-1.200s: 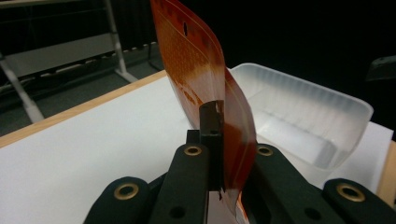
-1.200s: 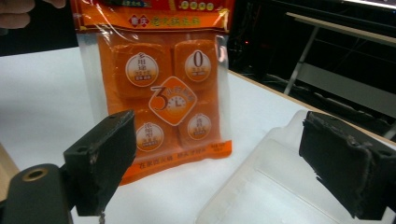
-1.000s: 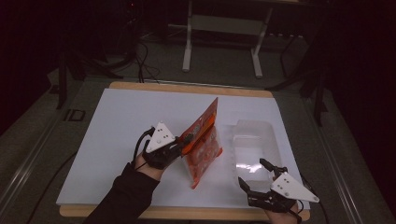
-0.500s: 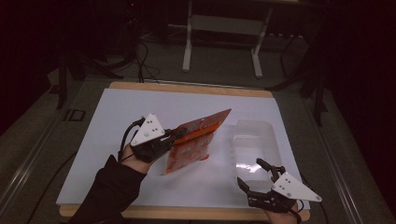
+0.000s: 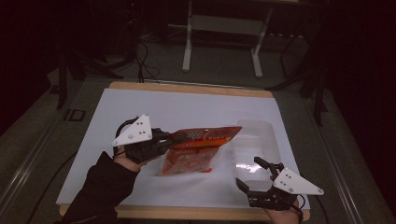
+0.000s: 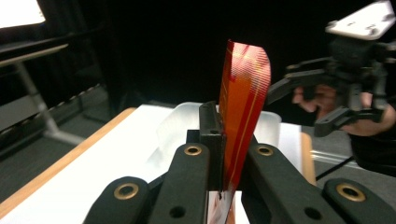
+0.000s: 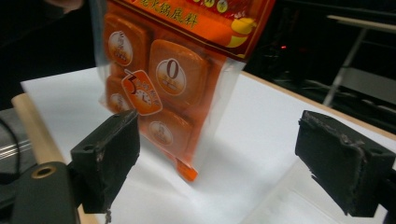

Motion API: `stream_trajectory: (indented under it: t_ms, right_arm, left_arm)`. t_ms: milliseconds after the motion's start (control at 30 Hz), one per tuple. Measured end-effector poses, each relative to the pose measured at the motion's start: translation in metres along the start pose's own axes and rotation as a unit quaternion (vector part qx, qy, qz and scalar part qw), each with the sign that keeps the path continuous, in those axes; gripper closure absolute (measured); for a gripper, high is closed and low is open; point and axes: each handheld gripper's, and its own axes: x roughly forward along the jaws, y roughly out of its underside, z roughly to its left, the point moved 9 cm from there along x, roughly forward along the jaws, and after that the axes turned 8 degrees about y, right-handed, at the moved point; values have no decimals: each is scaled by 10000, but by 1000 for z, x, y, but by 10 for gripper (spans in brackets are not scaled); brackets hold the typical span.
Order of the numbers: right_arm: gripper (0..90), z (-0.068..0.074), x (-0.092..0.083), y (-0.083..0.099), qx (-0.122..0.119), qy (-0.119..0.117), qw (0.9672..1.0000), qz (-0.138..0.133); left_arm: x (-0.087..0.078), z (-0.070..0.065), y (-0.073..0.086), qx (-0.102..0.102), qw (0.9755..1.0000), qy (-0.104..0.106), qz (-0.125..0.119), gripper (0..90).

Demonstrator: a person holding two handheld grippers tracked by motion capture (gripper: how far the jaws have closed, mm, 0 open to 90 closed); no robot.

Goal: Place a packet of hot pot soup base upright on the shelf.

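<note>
Carrying the orange seasoning packet (image 5: 198, 149) by its sealed top edge, the left gripper (image 5: 173, 138) is clamped tight at frame centre, the packet hanging above the white mat (image 5: 187, 107). The right gripper (image 5: 254, 173), lower right, stands wide open and empty. Judged next: lower the packet into the clear plastic container (image 5: 256, 140) at right.

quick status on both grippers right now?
Left gripper: closed on the top seal of the orange snack bag, bag lifted off the table.
Right gripper: open, holding nothing, near the clear plastic container.
</note>
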Motion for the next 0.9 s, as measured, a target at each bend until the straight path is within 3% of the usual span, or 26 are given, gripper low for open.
stream_trajectory:
  t_ms: [67, 133, 200, 233, 300, 333, 500, 667, 733, 767, 900]
  right_arm:
    - [173, 2, 0, -1, -7, -71, 10000, 12]
    - [183, 3, -1, -3, -25, -109, 9999, -32]
    - [184, 3, -1, -4, 26, -153, 9999, -30]
    - [199, 3, -1, -5, 90, -177, 9998, -54]
    - [211, 4, -2, -6, 125, -208, 9997, -83]
    - [215, 4, -4, -9, 125, -222, 9996, -117]
    - [222, 7, -4, -14, 176, -334, 9991, -180]
    - [226, 11, 0, -24, 142, -482, 9984, -265]
    - [228, 12, 1, -26, 146, -518, 9981, -305]
    - [231, 15, 2, -31, 157, -610, 9975, -332]
    - [258, 24, 5, -40, 129, -802, 9957, -447]
  left_arm:
    - [0, -1, 0, 51, 9999, 95, -19, 895]
    - [1, -3, 0, 229, 9996, 173, -43, 896]
    - [2, -3, 1, 207, 9995, 228, -44, 895]
    - [1, -6, 0, 153, 9987, 465, -137, 895]
    - [1, -7, 1, 190, 9982, 544, -174, 896]
    - [-1, -6, 1, 114, 9970, 715, -288, 895]
    - [-4, -3, 0, -30, 9951, 873, -457, 896]
    - [-10, -9, -4, 115, 9892, 1250, -751, 896]
    - [-11, -9, -5, 120, 9887, 1261, -808, 896]
    - [-12, -10, -7, 111, 9866, 1353, -903, 896]
    - [-11, -13, -8, 115, 9859, 1363, -964, 896]
